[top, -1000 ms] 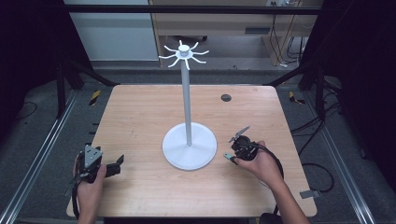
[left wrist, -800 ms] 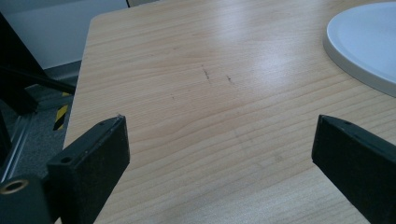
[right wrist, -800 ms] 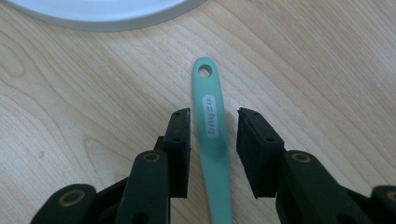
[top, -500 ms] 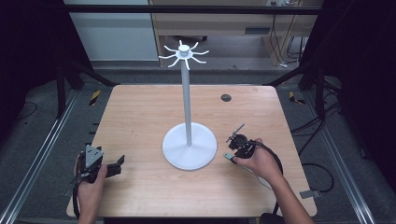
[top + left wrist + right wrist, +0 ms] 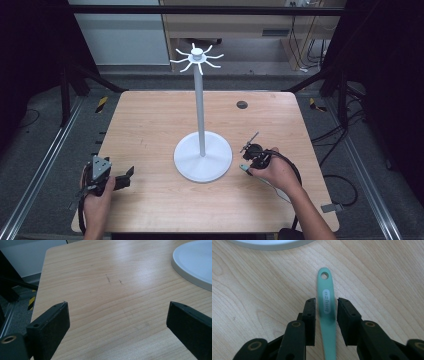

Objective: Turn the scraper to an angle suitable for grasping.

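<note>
A green plastic utensil handle (image 5: pixel 325 287) with a hanging hole at its tip lies flat on the wooden table (image 5: pixel 150 125). My right gripper (image 5: pixel 326 302) points down over it, one jaw on each side of the handle with narrow gaps; the handle looks slightly blurred. From above, the right gripper (image 5: pixel 252 159) sits just right of the white stand's round base (image 5: pixel 203 159), and a bit of the green handle (image 5: pixel 243 168) pokes out beside it. My left gripper (image 5: pixel 127 175) rests near the front left, wide open (image 5: pixel 117 312) over bare wood.
The white stand has a tall pole (image 5: pixel 200 100) topped by a ring of hooks (image 5: pixel 197 57). Its base rim (image 5: pixel 192 262) lies ahead and to the right of the left gripper. A small dark cap (image 5: pixel 242 104) is set in the table at the back right.
The right gripper has crept slightly left and lower over the green handle. The left gripper has stayed put.
</note>
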`<state>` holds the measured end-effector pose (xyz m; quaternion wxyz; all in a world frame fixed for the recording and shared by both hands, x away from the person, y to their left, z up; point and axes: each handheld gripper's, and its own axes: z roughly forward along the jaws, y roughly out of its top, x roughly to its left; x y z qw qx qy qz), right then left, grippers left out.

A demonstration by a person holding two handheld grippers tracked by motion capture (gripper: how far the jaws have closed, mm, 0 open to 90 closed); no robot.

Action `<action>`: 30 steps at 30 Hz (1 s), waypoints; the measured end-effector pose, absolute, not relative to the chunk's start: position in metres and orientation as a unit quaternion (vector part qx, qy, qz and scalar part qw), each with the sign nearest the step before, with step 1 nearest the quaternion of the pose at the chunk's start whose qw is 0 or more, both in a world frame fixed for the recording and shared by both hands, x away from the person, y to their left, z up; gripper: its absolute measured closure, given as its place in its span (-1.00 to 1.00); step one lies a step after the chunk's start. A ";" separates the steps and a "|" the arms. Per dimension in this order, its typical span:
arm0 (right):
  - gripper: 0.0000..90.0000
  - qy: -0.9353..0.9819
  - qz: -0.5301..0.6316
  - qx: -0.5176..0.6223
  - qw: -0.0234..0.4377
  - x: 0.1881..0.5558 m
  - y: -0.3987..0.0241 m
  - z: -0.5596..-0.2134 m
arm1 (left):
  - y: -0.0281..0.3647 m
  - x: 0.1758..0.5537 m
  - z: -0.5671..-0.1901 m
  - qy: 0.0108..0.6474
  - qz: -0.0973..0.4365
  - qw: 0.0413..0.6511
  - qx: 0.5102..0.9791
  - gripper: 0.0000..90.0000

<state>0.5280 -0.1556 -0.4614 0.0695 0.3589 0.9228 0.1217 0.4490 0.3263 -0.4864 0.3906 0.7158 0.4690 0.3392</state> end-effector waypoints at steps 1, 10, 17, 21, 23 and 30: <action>0.54 0.924 0.121 0.355 0.070 0.529 -0.156 -0.462 | 0.326 0.449 -0.486 0.469 0.339 0.391 0.716 -0.90; 0.61 0.924 0.115 0.358 0.066 0.532 -0.155 -0.465 | 0.326 0.449 -0.486 0.467 0.341 0.390 0.716 -0.89; 0.61 0.928 0.113 0.348 0.066 0.535 -0.153 -0.464 | 0.326 0.449 -0.486 0.467 0.340 0.390 0.717 -0.89; 0.61 0.928 0.110 0.350 0.064 0.536 -0.151 -0.465 | 0.325 0.449 -0.486 0.467 0.340 0.391 0.717 -0.89; 0.61 0.929 0.109 0.347 0.065 0.537 -0.151 -0.466 | 0.326 0.449 -0.486 0.466 0.340 0.390 0.718 -0.89; 0.61 0.929 0.104 0.350 0.063 0.537 -0.150 -0.467 | 0.325 0.449 -0.486 0.466 0.339 0.390 0.718 -0.89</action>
